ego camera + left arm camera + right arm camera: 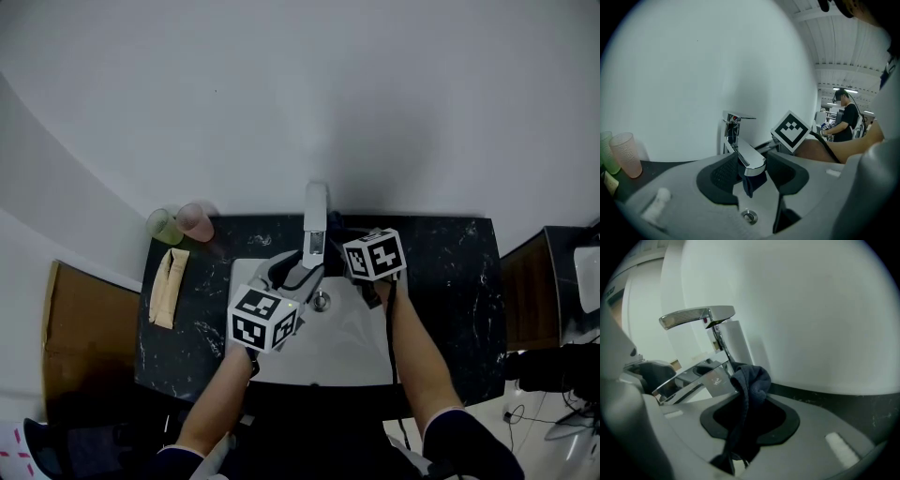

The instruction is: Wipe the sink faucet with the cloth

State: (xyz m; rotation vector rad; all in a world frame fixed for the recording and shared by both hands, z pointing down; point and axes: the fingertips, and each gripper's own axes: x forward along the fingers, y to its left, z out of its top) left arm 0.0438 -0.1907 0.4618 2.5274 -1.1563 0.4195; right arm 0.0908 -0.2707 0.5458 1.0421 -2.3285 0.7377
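A chrome faucet (pixel 316 223) stands at the back of the white sink (pixel 352 342). My left gripper (pixel 305 269) reaches in from the lower left, and its jaws close on either side of the spout (pixel 751 159) near its tip. My right gripper (pixel 342 239) comes in from the right, shut on a bunched dark blue cloth (pixel 751 383). The cloth presses against the right side of the spout (pixel 693 378), just below the lever handle (pixel 696 315). A dark end of cloth (pixel 751 183) hangs under the spout tip.
A pink cup (pixel 195 221) and a green cup (pixel 163 226) stand at the back left of the black counter (pixel 441 281), with a tan packet (pixel 169 287) in front of them. The drain (pixel 322 302) lies below the spout. A white wall rises close behind.
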